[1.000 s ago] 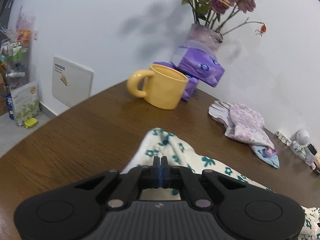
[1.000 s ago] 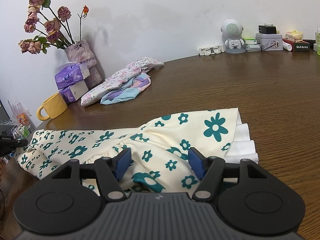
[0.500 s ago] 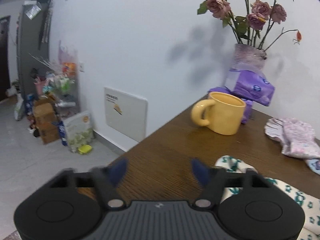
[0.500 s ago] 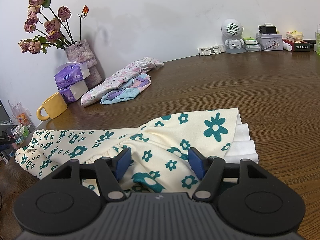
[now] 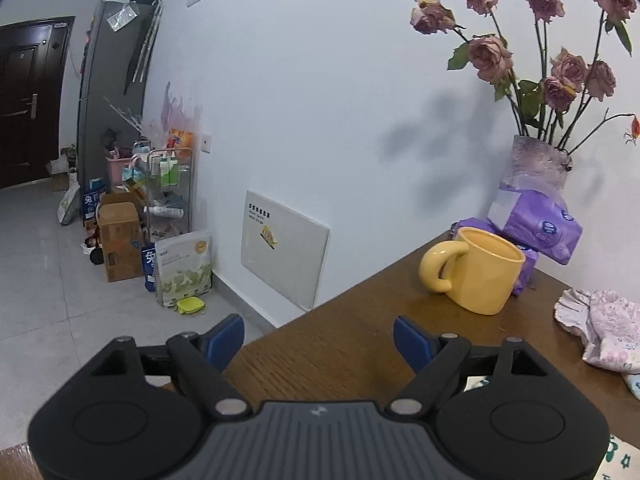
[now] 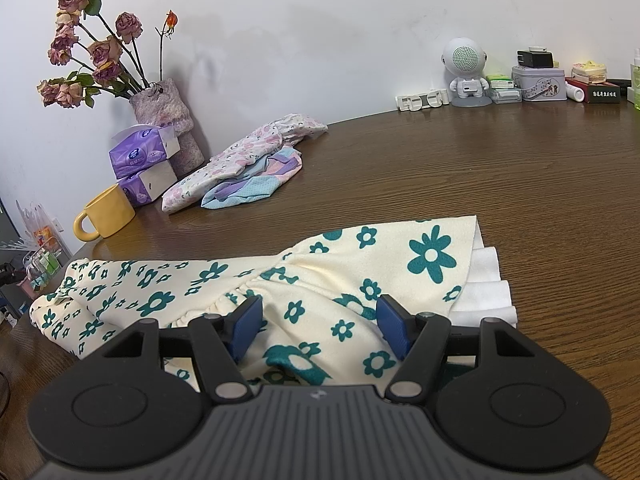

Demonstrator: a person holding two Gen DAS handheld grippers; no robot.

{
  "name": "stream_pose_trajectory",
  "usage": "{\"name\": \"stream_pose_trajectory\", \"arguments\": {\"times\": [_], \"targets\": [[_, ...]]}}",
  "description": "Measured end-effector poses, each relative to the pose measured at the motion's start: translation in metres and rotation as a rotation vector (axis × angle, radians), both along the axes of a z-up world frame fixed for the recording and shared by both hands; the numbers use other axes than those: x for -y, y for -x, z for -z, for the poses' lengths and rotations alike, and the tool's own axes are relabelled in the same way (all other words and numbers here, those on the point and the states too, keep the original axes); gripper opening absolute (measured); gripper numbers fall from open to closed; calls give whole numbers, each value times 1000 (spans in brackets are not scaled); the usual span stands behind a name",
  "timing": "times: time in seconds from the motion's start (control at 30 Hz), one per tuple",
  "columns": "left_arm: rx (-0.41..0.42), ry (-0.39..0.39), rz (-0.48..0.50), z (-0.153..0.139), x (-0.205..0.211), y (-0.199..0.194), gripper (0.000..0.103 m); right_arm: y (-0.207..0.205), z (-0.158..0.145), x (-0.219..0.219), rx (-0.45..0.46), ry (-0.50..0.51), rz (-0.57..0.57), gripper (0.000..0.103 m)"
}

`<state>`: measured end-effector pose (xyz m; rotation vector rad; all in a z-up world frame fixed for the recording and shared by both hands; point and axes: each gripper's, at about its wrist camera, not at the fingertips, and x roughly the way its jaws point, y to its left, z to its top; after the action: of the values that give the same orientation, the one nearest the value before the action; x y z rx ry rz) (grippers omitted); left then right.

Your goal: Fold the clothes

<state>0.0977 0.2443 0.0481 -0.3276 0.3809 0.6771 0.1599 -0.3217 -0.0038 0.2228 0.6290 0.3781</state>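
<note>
Your left gripper (image 5: 318, 340) had swung off the dress (image 6: 248, 280), jaws just opening, empty. The dress stretched leftward from your open right gripper (image 6: 320, 326), which hovered over it.

Both views are bright and evenly lit by soft indoor light. The dried roses (image 5: 532, 52) throw a blurred grey shadow onto the white wall (image 5: 320, 100) to their left. A pale sheen lies on the desk (image 6: 500, 152) toward the upper right. Focus is sharp throughout. Fisheye bending curves the desk edge, and the frame corners go black.
</note>
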Motion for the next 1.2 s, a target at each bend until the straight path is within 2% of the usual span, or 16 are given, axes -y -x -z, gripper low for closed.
{"name": "stream_pose_trajectory", "arguments": {"times": [0.07, 0.23, 0.3, 0.33, 0.37, 0.4, 0.47, 0.57, 0.7, 0.83, 0.87, 0.97, 1.1, 1.2], "targets": [[6, 12, 37, -1, 5, -1, 82, 0, 0, 0, 0, -1, 0, 64], [6, 7, 290, -2, 39, -17, 80, -1, 0, 0, 0, -1, -1, 65], [-17, -41, 389, -4, 59, -31, 69, 0, 0, 0, 0, -1, 0, 65], [-33, -67, 427, -4, 68, -38, 55, 0, 0, 0, 0, -1, 0, 65], [-53, -88, 470, -3, 76, -45, 47, 0, 0, 0, 0, -1, 0, 65], [-74, -109, 511, -2, 83, -52, 44, 0, 1, 1, 0, -2, 0, 65], [-125, -140, 546, 6, 94, -63, 31, 0, 1, 1, 0, -2, 0, 65], [-240, -173, 516, 23, 96, -75, 16, 0, 1, 1, 0, -3, -1, 65], [-210, -78, 445, 26, 71, -66, 17, 0, 1, 0, 0, -2, -1, 65], [-103, -22, 296, 14, 42, -45, 13, 0, 1, 1, 0, -2, -1, 65], [-65, -2, 295, 10, 38, -39, 12, 0, 1, 1, 0, -2, -1, 65], [-45, -4, 404, 5, 49, -31, 12, 0, 1, 2, 0, -2, -2, 65], [-100, -49, 601, 15, 89, -41, 15, 0, 0, 1, 1, 1, -5, 66], [-196, -122, 622, 30, 110, -56, 15, 0, 1, 2, 1, 0, -5, 66]]}}
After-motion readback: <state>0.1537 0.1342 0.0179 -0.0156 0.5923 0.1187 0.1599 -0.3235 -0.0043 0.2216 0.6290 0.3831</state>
